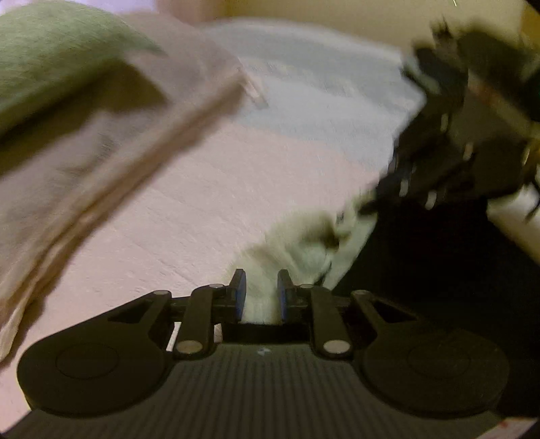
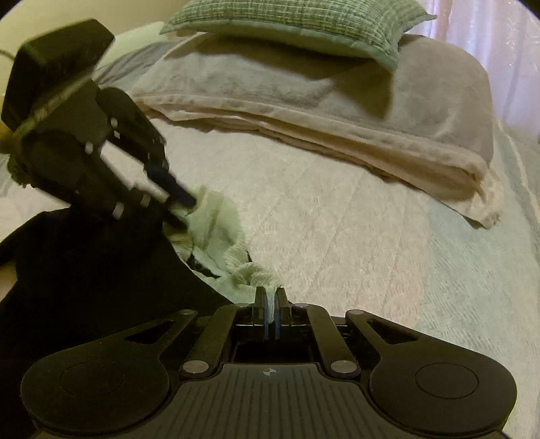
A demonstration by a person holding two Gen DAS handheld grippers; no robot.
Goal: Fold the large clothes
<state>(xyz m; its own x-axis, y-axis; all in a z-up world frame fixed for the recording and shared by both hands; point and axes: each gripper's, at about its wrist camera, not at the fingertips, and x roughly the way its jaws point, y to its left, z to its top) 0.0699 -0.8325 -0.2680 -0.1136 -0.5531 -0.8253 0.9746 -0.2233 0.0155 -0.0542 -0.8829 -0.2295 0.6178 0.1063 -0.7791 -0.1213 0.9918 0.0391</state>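
Observation:
A garment lies on the bed: its black body [image 2: 84, 270] spreads to the left, and a white ribbed edge [image 2: 216, 219] is bunched in the middle. My right gripper [image 2: 270, 294] is shut on a twist of that white edge. In the left wrist view, which is blurred, my left gripper [image 1: 261, 278] has its jaws a little apart, with the white cloth [image 1: 303, 250] lying loosely between the blue pads [image 1: 240, 297]. The left gripper [image 2: 184, 202] also shows in the right wrist view, tips at the white bunch. The right gripper [image 1: 371, 199] is a dark blur in the left wrist view.
The bed has a pale pink quilted cover [image 2: 337, 243]. A folded beige and grey blanket [image 2: 337, 111] lies across the far side, with a green checked pillow [image 2: 297, 23] on top. A pale curtain [image 2: 489, 30] hangs at the far right.

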